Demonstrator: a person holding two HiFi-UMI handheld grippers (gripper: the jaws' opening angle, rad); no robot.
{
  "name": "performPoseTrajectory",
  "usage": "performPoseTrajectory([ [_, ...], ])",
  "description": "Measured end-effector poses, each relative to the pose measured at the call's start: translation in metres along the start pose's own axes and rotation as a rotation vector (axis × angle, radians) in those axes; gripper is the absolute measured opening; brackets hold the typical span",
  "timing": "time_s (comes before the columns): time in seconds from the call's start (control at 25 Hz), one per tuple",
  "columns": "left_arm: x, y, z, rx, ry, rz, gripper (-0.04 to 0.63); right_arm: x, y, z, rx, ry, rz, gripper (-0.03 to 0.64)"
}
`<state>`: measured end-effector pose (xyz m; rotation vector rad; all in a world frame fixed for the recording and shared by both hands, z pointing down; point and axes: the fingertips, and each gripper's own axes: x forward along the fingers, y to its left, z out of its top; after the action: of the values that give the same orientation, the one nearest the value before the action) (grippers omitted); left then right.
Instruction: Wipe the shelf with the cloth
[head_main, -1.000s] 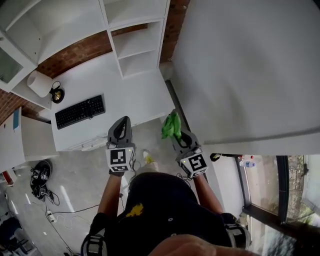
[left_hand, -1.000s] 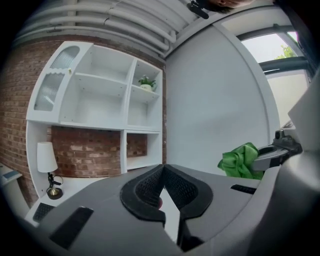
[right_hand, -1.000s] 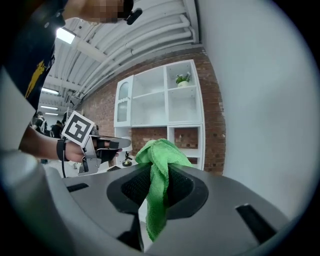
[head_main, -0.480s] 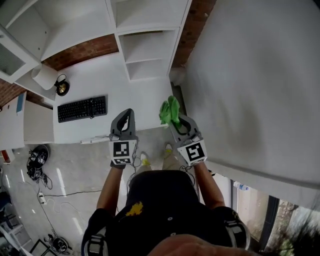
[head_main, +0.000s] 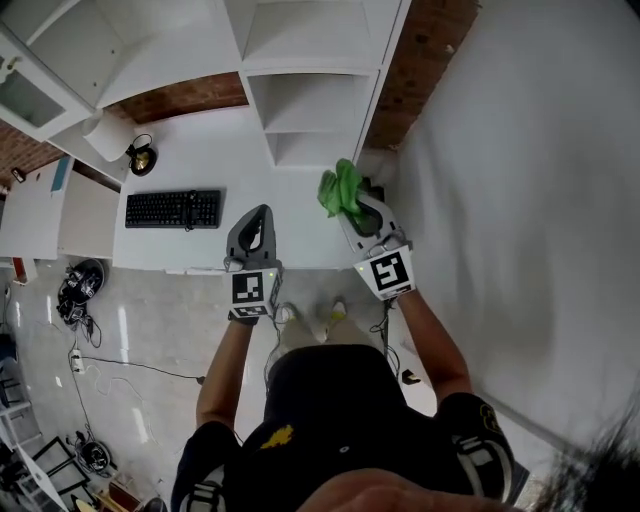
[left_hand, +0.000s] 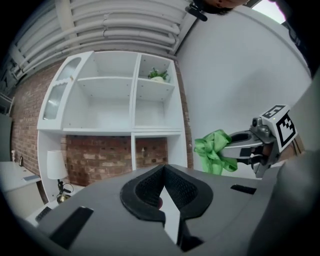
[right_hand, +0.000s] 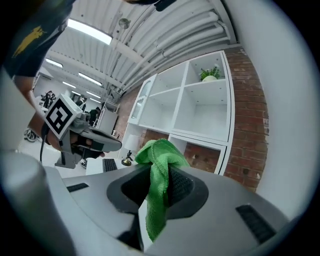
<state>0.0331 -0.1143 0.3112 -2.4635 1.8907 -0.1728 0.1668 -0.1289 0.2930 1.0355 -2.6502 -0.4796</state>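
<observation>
Head view: right gripper (head_main: 357, 204) pinches the green cloth (head_main: 339, 187), left gripper (head_main: 259, 212) pressed together, empty; approach step, I'd say, and next comes pressing cloth onto the white shelf (head_main: 312, 104) board.

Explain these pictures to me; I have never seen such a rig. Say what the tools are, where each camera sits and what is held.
There is no robot here: a person holds a two-jaw gripper in each hand. One picture comes from a camera on the person's head, looking down; the other two come from cameras riding on the grippers. The right gripper is clamped on a green cloth. The left gripper is shut and empty. Ahead are a white desk with a keyboard and lamp, and white shelves.
</observation>
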Motion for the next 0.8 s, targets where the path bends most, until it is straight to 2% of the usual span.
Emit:
performPoseTrajectory([
  [0.12, 0.015, 0.009, -0.011, 0.026, 0.007, -0.012, 0.018, 0.033, -0.007, -0.011, -0.063, 0.010, 0.011, 0.066],
  [0.28, 0.037, 0.027, -0.020, 0.086, -0.040, -0.018, 0.018, 0.085, -0.018, -0.027, -0.154, 0.041, 0.009, 0.066],
  [0.48, 0.059, 0.040, -0.041, 0.105, -0.092, -0.028, 0.018, 0.146, -0.030, -0.042, -0.268, 0.044, -0.029, 0.066],
  [0.64, 0.074, 0.046, -0.055, 0.107, -0.144, -0.043, 0.018, 0.198, -0.042, -0.046, -0.320, 0.079, 0.011, 0.066],
  [0.8, 0.087, 0.053, -0.071, 0.102, -0.161, -0.052, 0.018, 0.245, -0.066, -0.045, -0.419, 0.104, -0.030, 0.066],
])
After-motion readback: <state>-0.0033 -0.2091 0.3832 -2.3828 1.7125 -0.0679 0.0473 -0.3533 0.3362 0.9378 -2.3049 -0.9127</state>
